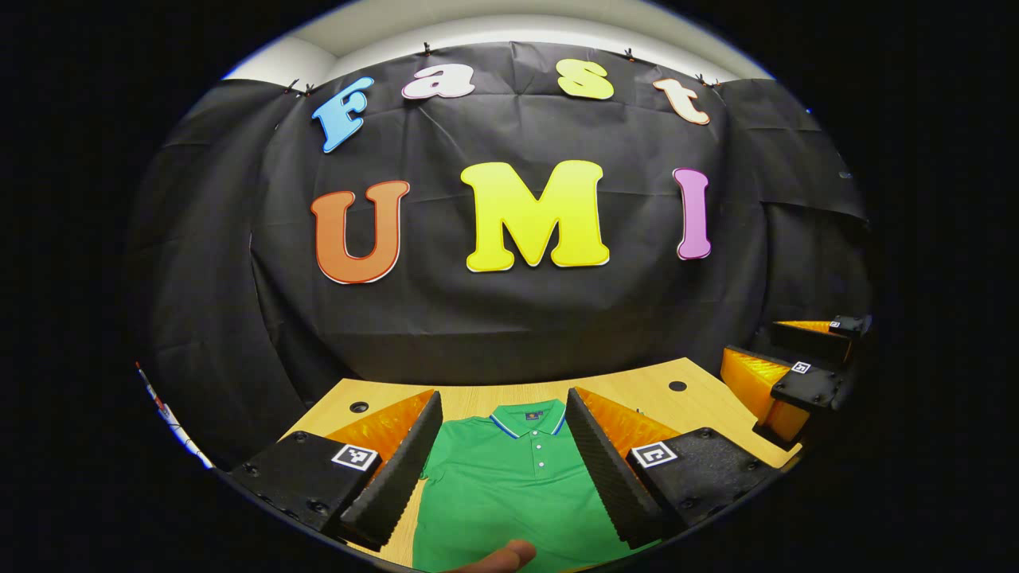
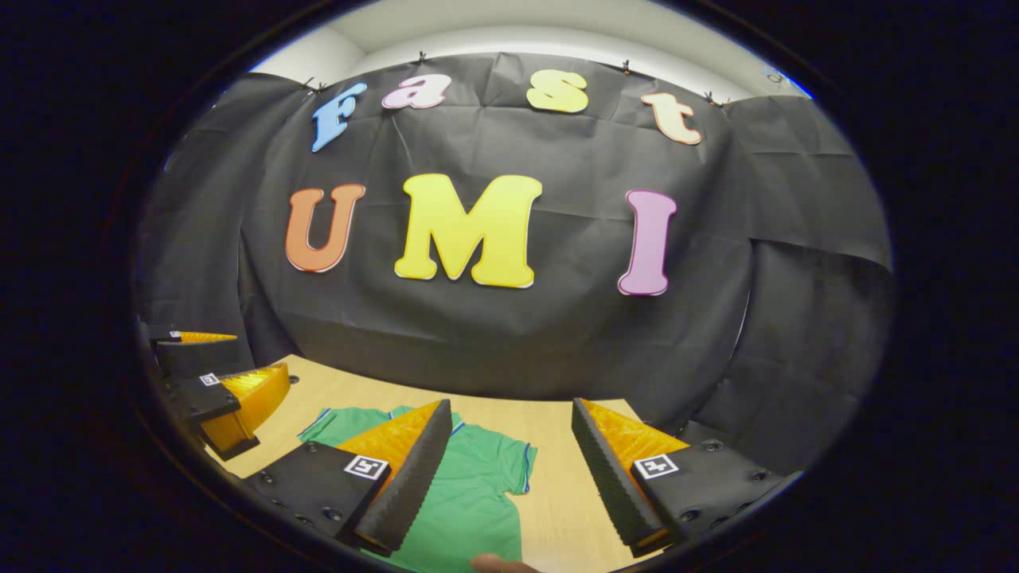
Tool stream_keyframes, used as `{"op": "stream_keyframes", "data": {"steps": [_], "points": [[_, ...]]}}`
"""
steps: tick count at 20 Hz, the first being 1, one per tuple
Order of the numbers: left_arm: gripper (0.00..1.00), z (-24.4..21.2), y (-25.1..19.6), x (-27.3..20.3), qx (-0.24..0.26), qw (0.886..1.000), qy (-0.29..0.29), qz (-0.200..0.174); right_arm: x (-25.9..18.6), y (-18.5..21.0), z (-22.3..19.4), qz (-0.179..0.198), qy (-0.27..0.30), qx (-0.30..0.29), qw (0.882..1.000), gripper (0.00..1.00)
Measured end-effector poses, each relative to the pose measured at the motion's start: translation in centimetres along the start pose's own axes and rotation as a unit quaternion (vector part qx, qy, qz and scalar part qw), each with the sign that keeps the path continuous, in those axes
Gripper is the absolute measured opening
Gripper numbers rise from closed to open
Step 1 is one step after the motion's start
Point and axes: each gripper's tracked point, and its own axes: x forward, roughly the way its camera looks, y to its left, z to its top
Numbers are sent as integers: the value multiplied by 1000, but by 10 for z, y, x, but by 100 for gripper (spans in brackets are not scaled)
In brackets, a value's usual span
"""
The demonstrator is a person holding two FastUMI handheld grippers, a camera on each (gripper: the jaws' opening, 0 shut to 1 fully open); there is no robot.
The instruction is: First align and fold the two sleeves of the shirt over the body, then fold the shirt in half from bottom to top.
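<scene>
Shirt (image 1: 509, 485) lies flat on the counter (image 1: 637, 390), front up, collar at 12 o'clock in the left gripper view, body running down to 6; sleeves not folded yet as far as visible; in the right gripper view one sleeve (image 2: 517, 461) lies spread flat, pointing toward 3 o'clock, another bit of sleeve peeks out at 10 o'clock of that gripper's own left finger.

Left gripper (image 1: 503, 458) released, jaws wide apart, hanging over the shirt's chest, collar and button placket framed between the fingers; can't tell if the tips touch fabric.

Right gripper (image 2: 509, 469) released too, jaws wide; one finger over the shirt's shoulder area, the other over bare counter at 3 o'clock of the shirt; it also shows in the left gripper view at 3 o'clock, off the counter's edge.

Fingertip (image 1: 501, 557) of a person pokes in at 6 o'clock in the left gripper view, over the shirt; another fingertip at 6 in the right gripper view.

Counter is light wood with two round holes near the back edge.
</scene>
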Motion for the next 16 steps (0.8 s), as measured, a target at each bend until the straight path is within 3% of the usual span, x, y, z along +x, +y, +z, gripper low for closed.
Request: {"op": "stream_keyframes", "data": {"steps": [7,16], "points": [[100,-8,-1,5,6,1000,11,6,34,-4,-43,1,55,14,998,96],[99,-10,-3,14,21,1000,16,10,133,-18,-125,-13,161,20,987,95]]}}
